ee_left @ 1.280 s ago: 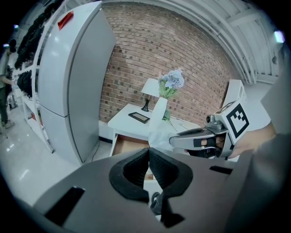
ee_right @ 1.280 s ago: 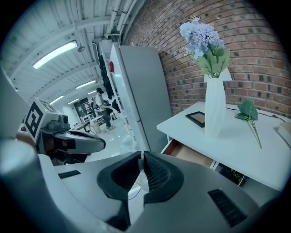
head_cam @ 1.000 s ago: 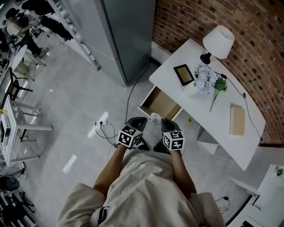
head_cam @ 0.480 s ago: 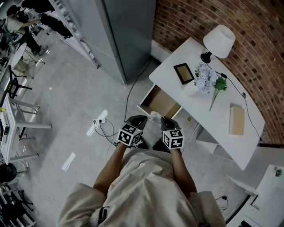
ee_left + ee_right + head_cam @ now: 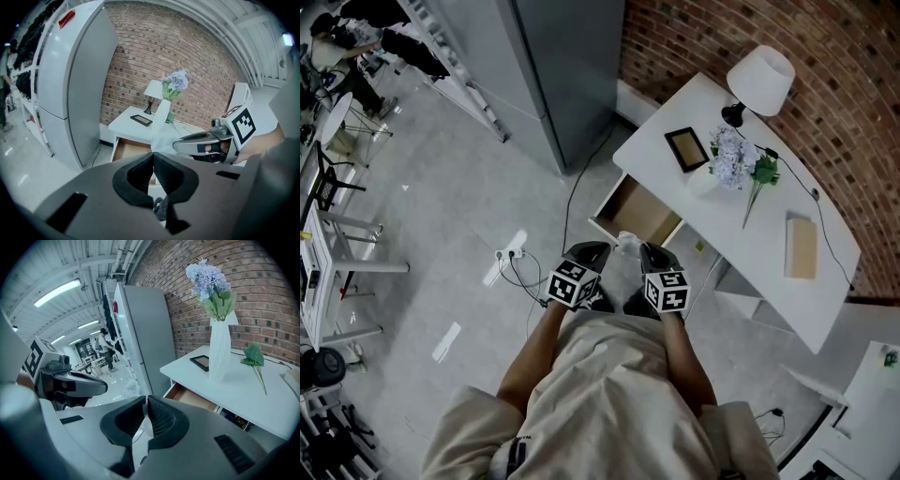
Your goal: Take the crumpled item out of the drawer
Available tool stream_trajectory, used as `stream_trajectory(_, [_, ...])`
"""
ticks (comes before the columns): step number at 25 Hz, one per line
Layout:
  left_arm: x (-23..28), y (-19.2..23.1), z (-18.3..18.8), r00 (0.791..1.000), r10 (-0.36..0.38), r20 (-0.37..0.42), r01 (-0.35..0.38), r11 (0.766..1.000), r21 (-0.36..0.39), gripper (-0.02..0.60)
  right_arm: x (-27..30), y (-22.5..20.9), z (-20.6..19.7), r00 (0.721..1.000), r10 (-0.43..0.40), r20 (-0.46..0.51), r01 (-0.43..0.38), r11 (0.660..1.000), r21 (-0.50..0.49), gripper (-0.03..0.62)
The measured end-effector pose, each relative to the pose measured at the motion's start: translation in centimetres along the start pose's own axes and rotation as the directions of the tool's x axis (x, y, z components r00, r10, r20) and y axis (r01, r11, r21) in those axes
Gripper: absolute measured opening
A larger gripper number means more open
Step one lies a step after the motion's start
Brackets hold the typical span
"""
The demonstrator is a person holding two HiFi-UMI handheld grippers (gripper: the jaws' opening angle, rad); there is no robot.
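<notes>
Fingers (image 5: 161,417) of the right gripper (image 5: 146,398) stand narrow, pinching a fold of the white crumpled item (image 5: 627,242); the rest of it bunches just beyond their tips. Fingers (image 5: 171,176) of the left gripper (image 5: 153,155) are pressed together with nothing visible between them, their tips just beside the item but apparently not gripping it. Head view: both grippers sit close to the person's body, the item between their tips, in front of the open drawer (image 5: 636,210) and clear of its front edge, over the floor. Above the drawer, the white desk (image 5: 741,253) carries a lamp (image 5: 761,80), a picture frame (image 5: 686,148) and a vase of flowers (image 5: 731,161). Step in hand, as judged: the lift-out is essentially complete, the item being outside the drawer. Next move, as judged: carry the item to a resting place with a firm pinch, since only a thin fold is held and light, loose material could slip; the left gripper is free to steady it
</notes>
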State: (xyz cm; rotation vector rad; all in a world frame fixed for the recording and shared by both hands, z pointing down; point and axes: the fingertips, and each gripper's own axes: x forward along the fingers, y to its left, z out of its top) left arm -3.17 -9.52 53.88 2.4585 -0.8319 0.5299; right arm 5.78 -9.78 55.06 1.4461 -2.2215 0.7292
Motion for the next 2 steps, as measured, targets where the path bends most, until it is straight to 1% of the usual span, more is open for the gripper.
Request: stream_trajectory(2, [0.06, -0.07, -0.07, 1.000, -0.003, -0.001, 0.003, 1.000, 0.002, 0.017, -0.03, -0.01, -0.03, 1.000, -0.001, 0.001, 0.001, 1.000, -0.001, 0.041])
